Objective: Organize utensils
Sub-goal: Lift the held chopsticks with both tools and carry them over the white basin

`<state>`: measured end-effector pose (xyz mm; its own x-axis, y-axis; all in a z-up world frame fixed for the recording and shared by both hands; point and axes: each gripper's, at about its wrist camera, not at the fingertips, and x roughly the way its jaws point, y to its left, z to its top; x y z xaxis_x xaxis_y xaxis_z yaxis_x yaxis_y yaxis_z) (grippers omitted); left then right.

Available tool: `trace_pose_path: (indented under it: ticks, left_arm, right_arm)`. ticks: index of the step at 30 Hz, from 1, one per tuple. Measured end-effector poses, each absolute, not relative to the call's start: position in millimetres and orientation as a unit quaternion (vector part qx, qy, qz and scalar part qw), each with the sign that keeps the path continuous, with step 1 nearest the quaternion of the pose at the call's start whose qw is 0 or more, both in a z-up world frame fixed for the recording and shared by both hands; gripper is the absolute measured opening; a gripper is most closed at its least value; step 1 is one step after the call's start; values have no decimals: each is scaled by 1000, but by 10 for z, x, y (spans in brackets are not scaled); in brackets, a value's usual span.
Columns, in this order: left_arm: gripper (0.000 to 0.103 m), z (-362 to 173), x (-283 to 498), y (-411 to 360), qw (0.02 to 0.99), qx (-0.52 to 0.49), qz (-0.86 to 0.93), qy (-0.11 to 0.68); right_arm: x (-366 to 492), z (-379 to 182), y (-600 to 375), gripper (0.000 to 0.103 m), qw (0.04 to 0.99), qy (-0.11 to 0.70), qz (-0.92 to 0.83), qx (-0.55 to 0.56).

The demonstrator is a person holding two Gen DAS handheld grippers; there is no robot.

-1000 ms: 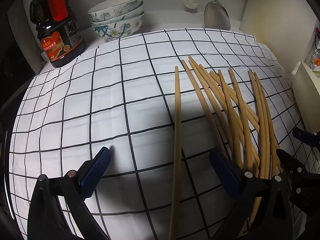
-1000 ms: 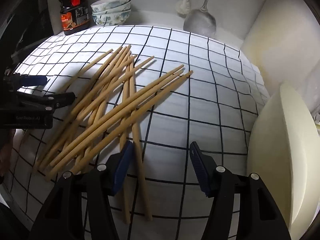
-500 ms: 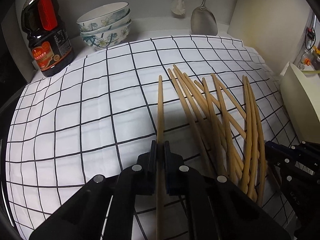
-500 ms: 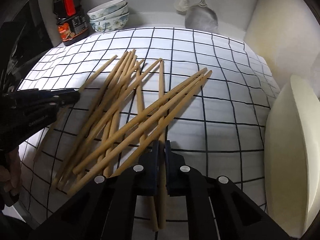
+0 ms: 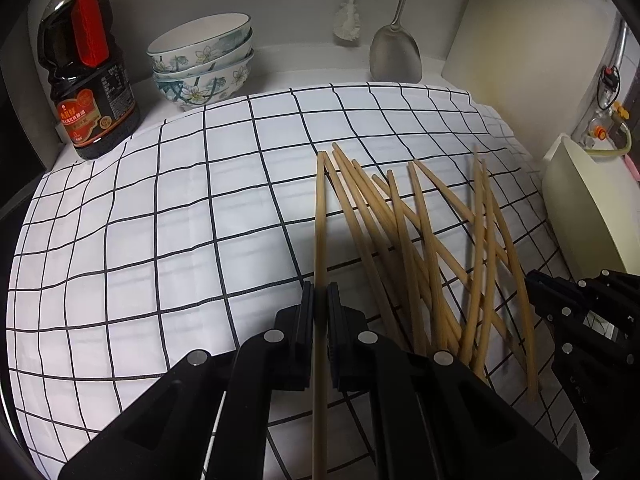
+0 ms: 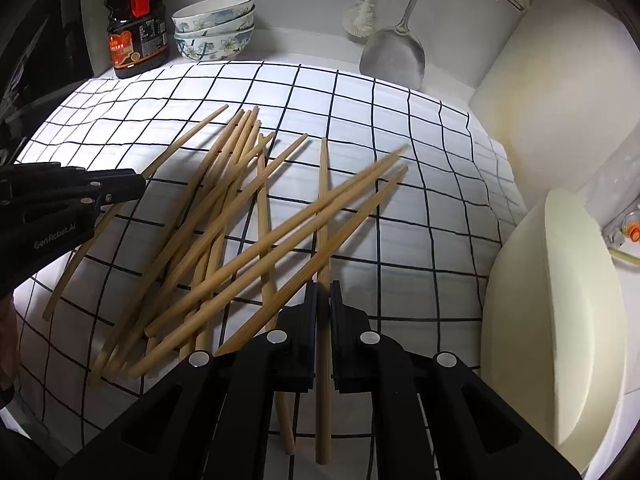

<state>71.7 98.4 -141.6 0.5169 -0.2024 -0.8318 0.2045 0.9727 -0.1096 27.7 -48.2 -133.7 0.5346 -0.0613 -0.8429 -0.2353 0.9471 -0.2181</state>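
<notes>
Grid-checked cloth (image 5: 160,240) on counter, scattered chopsticks (image 6: 224,240), stacked bowls (image 5: 202,66)

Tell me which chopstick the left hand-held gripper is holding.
The single chopstick lying left of the pile, alone between the shut left hand-held gripper.

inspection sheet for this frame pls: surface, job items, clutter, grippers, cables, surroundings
Surface: white cloth with black grid over the counter, slightly rippled.
Job's things: loose pile of wooden chopsticks, crossing one another on the cloth; one chopstick at the pile's left edge and another chopstick are each gripped.
Clutter: dark sauce bottle, stacked floral bowls, both off the cloth at the back.
Grippers: left gripper shut on one chopstick; right gripper shut on another.
Cables: yellowish hose at the far right.
Surroundings: metal spatula and white brush against the back wall; cream container on the right.
</notes>
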Motion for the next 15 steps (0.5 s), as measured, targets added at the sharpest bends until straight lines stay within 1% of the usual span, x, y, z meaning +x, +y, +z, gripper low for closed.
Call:
trace_pose_path:
  ticks: [15]
  left_arm:
    - [7,-1338,692,1035,869,-8,-127,479]
  right_arm:
    - [285,-1159,-398,6,861,466,33,-200]
